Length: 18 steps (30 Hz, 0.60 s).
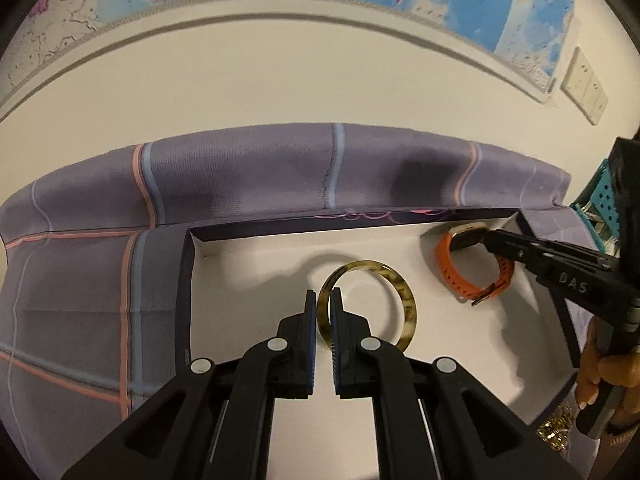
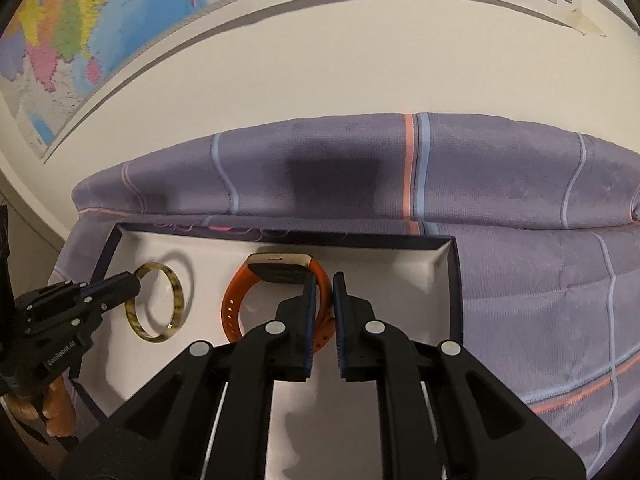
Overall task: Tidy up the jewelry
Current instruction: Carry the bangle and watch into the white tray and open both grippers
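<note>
Left hand-held gripper (image 1: 324, 300) clamped on upright bangle (image 1: 404, 292); right hand-held gripper (image 2: 324, 284) pinching orange watch (image 2: 240, 300) strap, standing on edge, case farthest.

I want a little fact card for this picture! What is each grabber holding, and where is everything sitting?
place: a shallow white tray with dark walls, lying on a purple checked cloth
left gripper: jaws closed on the rim of the tortoiseshell bangle
right gripper: jaws closed on the strap of the orange watch
bangle: in the left part of the tray
watch: in the right part, gold case toward the far wall
apart or touching: bangle and watch are apart
behind: pale wall with a map
</note>
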Tool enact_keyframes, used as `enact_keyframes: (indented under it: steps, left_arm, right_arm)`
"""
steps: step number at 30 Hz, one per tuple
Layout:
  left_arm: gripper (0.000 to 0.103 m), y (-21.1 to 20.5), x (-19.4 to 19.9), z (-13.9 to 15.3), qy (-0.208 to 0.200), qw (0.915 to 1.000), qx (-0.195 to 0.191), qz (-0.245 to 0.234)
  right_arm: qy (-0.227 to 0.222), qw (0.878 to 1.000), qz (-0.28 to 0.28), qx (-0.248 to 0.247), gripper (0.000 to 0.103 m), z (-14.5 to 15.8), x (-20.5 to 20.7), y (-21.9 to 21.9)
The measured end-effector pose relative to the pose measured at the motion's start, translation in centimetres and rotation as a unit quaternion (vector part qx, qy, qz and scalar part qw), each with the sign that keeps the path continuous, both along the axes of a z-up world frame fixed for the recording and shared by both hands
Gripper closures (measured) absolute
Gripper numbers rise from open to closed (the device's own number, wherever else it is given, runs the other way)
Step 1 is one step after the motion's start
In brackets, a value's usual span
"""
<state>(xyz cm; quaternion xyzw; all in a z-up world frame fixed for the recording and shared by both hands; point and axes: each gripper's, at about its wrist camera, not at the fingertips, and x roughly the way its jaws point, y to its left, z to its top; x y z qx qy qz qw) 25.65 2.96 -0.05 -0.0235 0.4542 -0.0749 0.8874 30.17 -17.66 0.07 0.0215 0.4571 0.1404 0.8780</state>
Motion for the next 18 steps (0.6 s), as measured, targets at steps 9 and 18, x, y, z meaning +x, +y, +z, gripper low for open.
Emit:
enact_keyframes:
  steps: [9, 18]
  left_arm:
    - [0.095, 0.3, 1.7, -0.7, 0.022, 0.9996, 0.012, 0.014]
    - [0.057, 0.7, -4.2, 3.2, -0.065, 0.9978, 0.015, 0.002]
  right_arm:
    - [-0.011, 1.0, -0.015, 0.006, 0.068, 0.5, -0.3, 0.1]
    - [-0.084, 0.995, 0.058, 0.019, 0.054, 4.2, -9.7, -2.5]
